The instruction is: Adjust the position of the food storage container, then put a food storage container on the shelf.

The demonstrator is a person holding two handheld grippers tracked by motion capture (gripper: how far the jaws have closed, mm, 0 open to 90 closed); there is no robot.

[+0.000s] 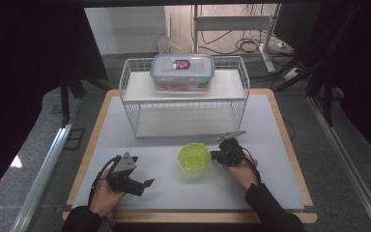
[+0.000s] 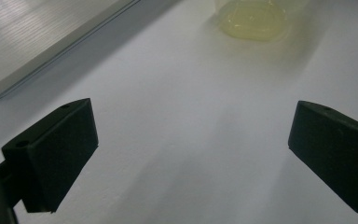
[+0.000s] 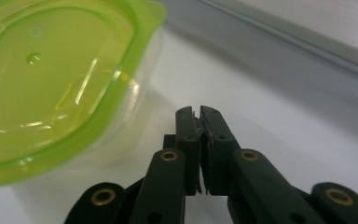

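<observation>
One green-lidded tub [image 1: 194, 157] is sitting on the white worktop [image 1: 270, 145] beside the pressed-together right gripper [image 1: 219, 155]; the left gripper [image 1: 147, 183] is resting spread.

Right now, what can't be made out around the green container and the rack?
- Green-lidded container: contents unclear; tinted lid and glare in the right gripper view, blur in the left gripper view.
- Clear box on the wire rack: label and contents too small in the high view.
- Right gripper: fingers shut, nothing between them.

No legible text is found anywhere; a red-and-blue label [image 1: 181, 64] is seen on the lid of the clear storage box [image 1: 182, 72] well beyond the right gripper [image 1: 216, 155], lettering too small to read.
</observation>
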